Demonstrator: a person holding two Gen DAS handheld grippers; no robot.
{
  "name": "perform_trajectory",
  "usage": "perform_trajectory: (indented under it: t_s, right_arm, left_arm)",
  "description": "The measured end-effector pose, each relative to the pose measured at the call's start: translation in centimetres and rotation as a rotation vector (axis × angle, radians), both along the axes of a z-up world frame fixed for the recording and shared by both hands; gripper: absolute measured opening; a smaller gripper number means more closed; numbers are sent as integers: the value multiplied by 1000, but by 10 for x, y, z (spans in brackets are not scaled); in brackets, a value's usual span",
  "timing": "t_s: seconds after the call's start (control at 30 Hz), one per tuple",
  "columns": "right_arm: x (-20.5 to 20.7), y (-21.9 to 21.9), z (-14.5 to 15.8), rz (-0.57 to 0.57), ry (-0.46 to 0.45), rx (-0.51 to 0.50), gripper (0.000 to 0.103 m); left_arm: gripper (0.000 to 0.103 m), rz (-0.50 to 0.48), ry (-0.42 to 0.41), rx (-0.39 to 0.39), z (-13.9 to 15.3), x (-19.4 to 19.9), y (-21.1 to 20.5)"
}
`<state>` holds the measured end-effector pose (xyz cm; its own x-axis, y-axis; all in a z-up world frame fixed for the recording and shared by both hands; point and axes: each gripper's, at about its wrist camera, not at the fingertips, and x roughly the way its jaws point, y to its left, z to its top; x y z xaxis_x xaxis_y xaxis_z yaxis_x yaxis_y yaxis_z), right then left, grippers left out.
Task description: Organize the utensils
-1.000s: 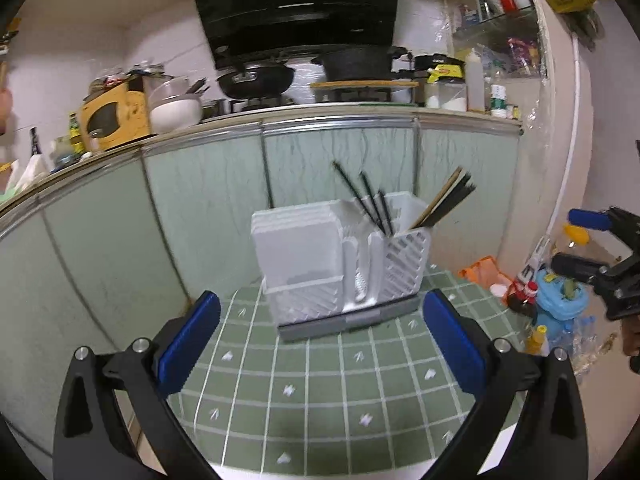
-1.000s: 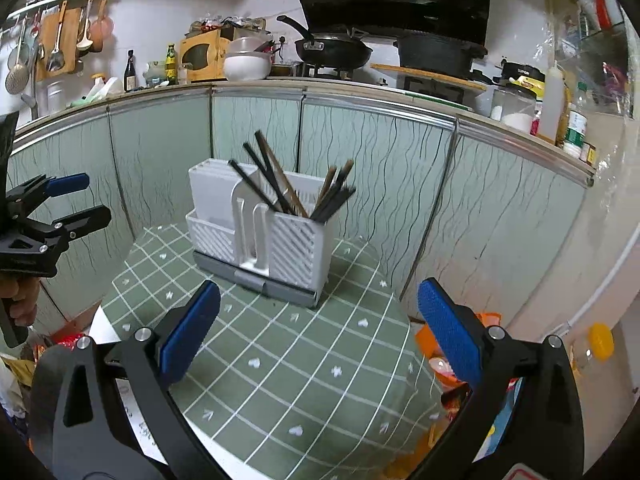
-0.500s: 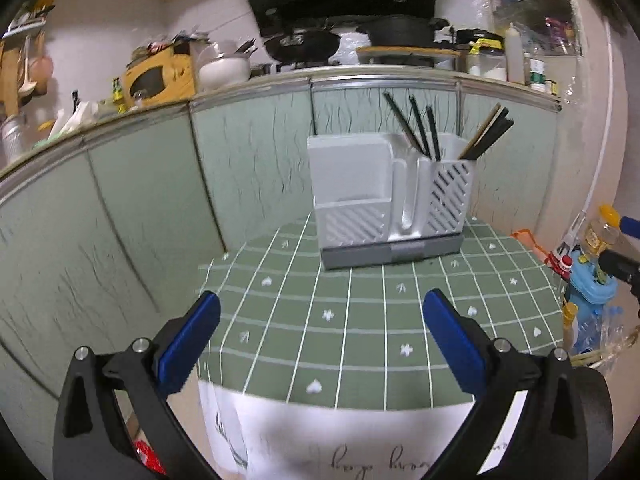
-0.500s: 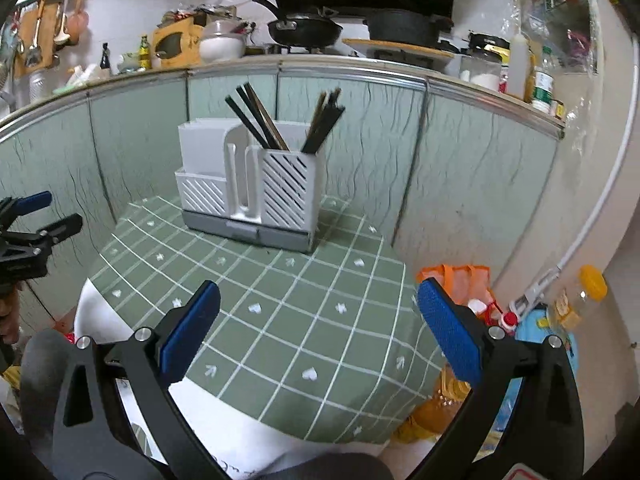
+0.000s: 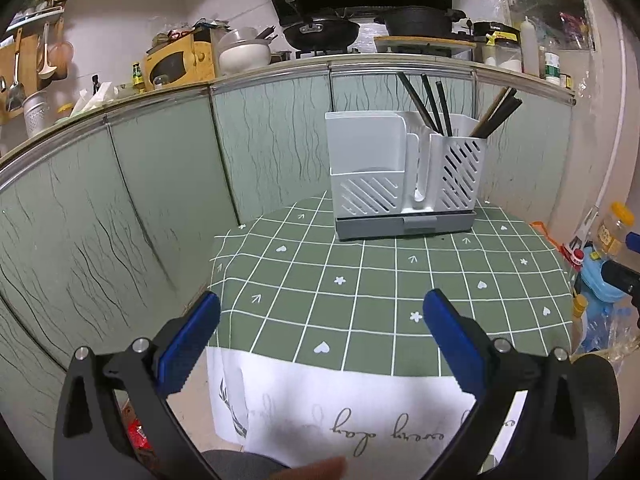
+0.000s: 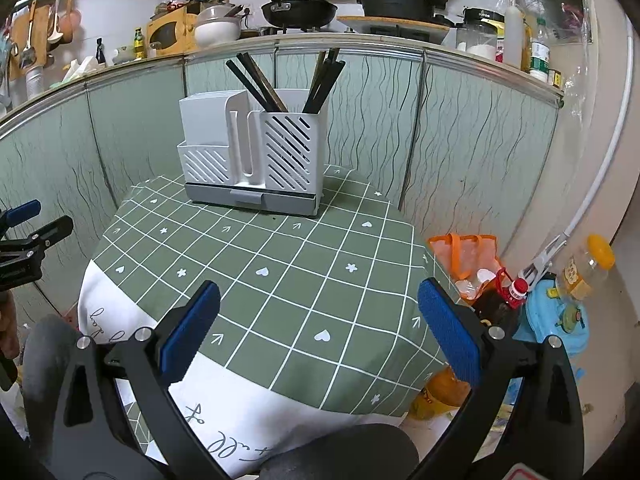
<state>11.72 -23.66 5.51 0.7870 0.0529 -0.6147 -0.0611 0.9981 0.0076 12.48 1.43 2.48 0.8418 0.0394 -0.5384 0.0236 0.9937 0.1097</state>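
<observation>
A white slotted utensil holder (image 5: 404, 176) on a grey base stands at the far side of the small table with the green checked cloth (image 5: 360, 292). Dark chopsticks (image 5: 430, 104) stand upright in its right compartments. It also shows in the right wrist view (image 6: 252, 156), with the chopsticks (image 6: 260, 84) leaning both ways. My left gripper (image 5: 320, 332) is open and empty, back beyond the table's near edge. My right gripper (image 6: 318, 320) is open and empty, over the near right part of the table. The left gripper also shows at the right wrist view's left edge (image 6: 24, 236).
Green cabinet fronts (image 5: 160, 184) wrap behind the table under a cluttered counter with pans (image 5: 320, 32). Bottles, an orange bag (image 6: 466, 256) and a blue toy (image 6: 556, 316) sit on the floor right of the table. The white cloth hem (image 5: 340, 412) hangs at the near edge.
Both grippers have pulled back from the holder toward the near edge of the table. The holder looks smaller and farther. Both stay open and empty.
</observation>
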Motion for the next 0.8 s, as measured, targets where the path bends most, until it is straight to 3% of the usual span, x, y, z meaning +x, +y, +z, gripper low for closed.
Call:
perform_trajectory:
  t_s: [0.8]
  right_arm:
    - [-2, 2, -4, -6, 23, 9, 95]
  left_arm:
    - [99, -8, 45, -21, -5, -4, -4]
